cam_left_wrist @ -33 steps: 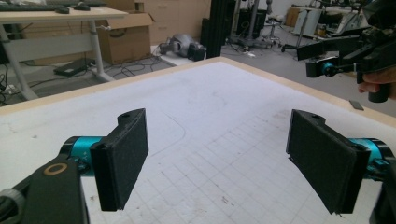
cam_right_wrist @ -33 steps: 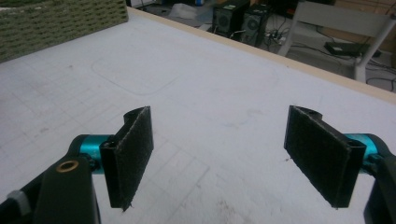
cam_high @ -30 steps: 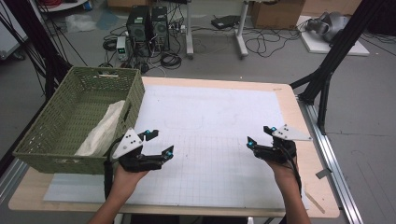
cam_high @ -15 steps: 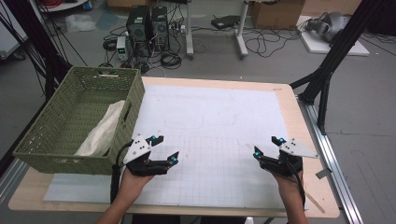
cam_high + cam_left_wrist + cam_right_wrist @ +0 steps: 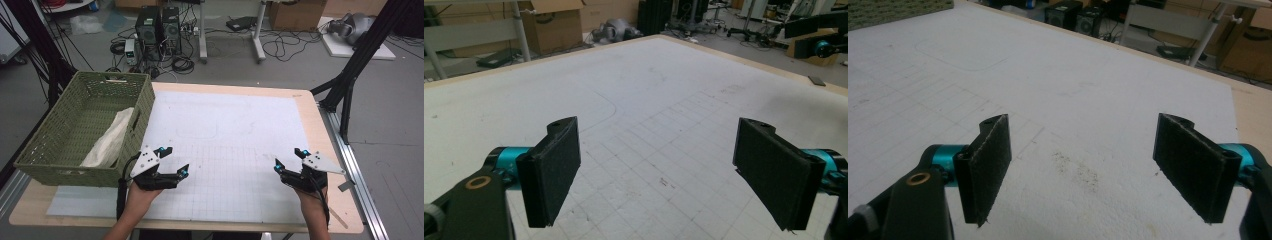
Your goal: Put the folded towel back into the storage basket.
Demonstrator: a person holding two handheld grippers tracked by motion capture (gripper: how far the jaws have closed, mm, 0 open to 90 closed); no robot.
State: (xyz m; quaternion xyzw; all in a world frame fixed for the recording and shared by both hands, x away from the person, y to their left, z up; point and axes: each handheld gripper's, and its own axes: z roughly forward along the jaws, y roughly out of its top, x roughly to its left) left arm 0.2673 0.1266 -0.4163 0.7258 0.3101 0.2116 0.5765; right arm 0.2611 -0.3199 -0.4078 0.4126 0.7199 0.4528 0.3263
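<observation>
You work in a lab: computer towers (image 5: 157,25) and loose cables (image 5: 280,47) lie on the grey floor, cardboard boxes (image 5: 295,12) stand behind, and black frame struts (image 5: 357,60) surround your desk (image 5: 310,107).

Quick count: 2 grippers on the table, left gripper (image 5: 176,161) and right gripper (image 5: 290,159), each w/ 2 black jaws set wide apart, so 4 jaws total. 2 hands, one per gripper. 1 table (image 5: 305,107) w/ 1 white grid mat (image 5: 230,140) on it. 1 green basket (image 5: 55,165) at the left edge, 1 cloth (image 5: 109,142) inside. Behind, on the floor: 2 PC towers (image 5: 159,25), approx. 2 cardboard boxes (image 5: 292,15).
</observation>
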